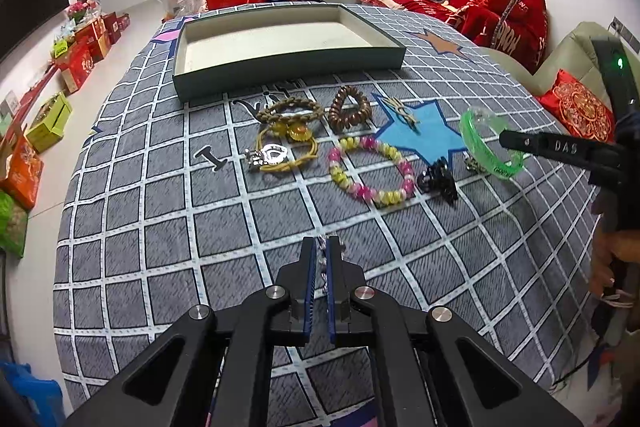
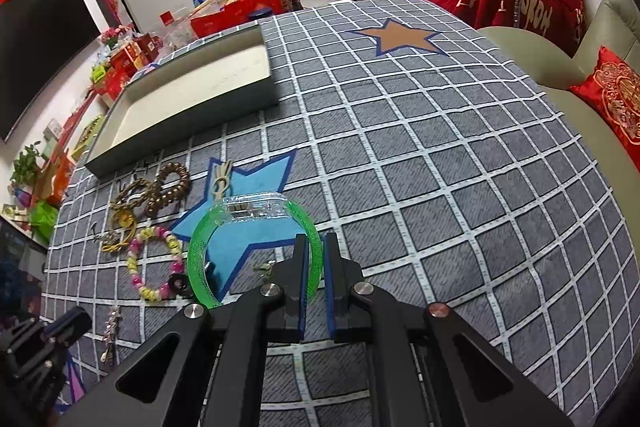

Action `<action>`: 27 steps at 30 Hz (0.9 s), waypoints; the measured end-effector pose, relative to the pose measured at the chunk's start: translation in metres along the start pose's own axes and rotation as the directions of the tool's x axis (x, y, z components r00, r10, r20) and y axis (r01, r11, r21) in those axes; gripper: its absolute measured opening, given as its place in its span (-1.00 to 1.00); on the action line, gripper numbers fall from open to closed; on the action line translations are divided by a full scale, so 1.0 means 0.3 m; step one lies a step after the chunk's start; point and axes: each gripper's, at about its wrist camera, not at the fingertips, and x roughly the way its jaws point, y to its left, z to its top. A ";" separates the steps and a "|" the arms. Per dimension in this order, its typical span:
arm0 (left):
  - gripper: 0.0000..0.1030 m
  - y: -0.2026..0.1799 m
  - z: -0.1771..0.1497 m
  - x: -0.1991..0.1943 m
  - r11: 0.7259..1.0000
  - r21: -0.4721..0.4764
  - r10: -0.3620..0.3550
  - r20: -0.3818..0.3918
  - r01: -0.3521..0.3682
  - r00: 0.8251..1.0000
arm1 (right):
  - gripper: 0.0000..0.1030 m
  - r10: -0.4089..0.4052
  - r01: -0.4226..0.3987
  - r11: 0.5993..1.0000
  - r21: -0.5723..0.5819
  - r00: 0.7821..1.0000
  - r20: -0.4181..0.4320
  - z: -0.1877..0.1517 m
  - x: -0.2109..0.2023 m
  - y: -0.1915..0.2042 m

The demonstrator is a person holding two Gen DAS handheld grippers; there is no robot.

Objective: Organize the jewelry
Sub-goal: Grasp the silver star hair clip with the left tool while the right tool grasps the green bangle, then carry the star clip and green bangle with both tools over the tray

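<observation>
left gripper [image 1: 322, 247]: black arms with long cut-out holes, and round silver screws on the joints.
left fingers [image 1: 309, 267]: flat and thin, black outside, blue pads inside.
right gripper [image 2: 316, 247]: same black arms; silver screws, and one looks reddish.
right fingers [image 2: 331, 267]: black with blue pads.
right gripper side [image 1: 560, 149]: white letters "DAS", a small green light above.
hand [image 1: 606, 259]: bare skin, dark sleeve above.

One open tray [image 1: 192, 83], two brown bead bracelets [image 1: 350, 107], one pink-and-yellow bead bracelet [image 1: 370, 169], one green bangle [image 1: 490, 143], one black hair claw [image 1: 438, 183] and two printed stars [image 1: 420, 135] were counted.
</observation>
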 end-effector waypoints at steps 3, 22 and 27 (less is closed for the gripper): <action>-0.17 0.007 -0.012 0.006 1.000 -0.008 0.003 -0.008 -0.003 1.000 | -0.85 0.013 -0.013 1.000 0.004 1.000 0.010 -0.008 -0.015 0.001; 0.08 -0.057 -0.015 0.154 0.994 0.088 0.065 -0.076 -0.059 0.995 | -0.85 0.069 -0.069 0.997 0.014 0.997 0.024 -0.015 -0.040 0.017; -0.35 -0.059 -0.012 0.148 0.995 0.096 0.004 -0.070 0.002 0.998 | -0.85 0.083 -0.083 0.996 0.013 0.996 0.034 0.005 -0.047 0.029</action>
